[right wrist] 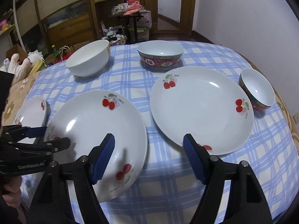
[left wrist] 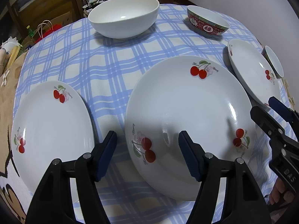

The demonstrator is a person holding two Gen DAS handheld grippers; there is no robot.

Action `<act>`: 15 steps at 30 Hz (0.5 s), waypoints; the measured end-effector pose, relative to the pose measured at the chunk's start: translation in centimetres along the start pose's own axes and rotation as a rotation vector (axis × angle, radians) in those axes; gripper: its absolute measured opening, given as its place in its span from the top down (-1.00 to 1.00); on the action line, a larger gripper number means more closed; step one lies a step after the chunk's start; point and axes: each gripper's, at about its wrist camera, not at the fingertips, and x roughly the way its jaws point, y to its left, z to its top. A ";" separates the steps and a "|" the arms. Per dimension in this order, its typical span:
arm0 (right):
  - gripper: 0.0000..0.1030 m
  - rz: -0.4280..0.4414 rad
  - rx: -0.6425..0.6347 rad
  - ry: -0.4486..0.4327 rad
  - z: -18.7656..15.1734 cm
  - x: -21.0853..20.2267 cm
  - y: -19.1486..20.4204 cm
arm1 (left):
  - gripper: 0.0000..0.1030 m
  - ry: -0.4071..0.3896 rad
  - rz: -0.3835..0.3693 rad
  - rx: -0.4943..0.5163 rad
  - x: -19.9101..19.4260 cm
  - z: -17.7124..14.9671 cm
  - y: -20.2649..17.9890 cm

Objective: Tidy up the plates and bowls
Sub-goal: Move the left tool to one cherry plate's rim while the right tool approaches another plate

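Altogether three cherry plates (right wrist: 196, 110), three bowls (right wrist: 160, 55) — both grippers (right wrist: 148, 156) agape.

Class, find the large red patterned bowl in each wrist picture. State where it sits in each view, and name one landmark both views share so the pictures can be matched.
Left wrist view: the large red patterned bowl sits at the upper right, near the table's far edge.
Right wrist view: the same bowl sits at upper centre, behind the right-hand cherry plate.
Shared landmark: the plain white bowl, standing to the left of it in both views.
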 end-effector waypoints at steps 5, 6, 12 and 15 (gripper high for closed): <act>-0.54 0.029 -0.016 0.012 -0.1 0.0 0.8 | -0.31 0.010 0.000 -0.014 0.2 0.1 0.1; -0.53 0.024 -0.021 0.017 -0.2 0.2 0.9 | -0.31 0.010 -0.001 -0.016 0.2 0.1 0.1; -0.31 0.034 0.007 0.057 -0.4 0.9 0.1 | 0.05 0.015 -0.008 -0.030 0.2 0.1 0.4; 0.06 0.075 0.014 0.093 -0.4 1.3 -0.2 | 0.19 0.024 -0.015 -0.046 0.2 0.2 0.8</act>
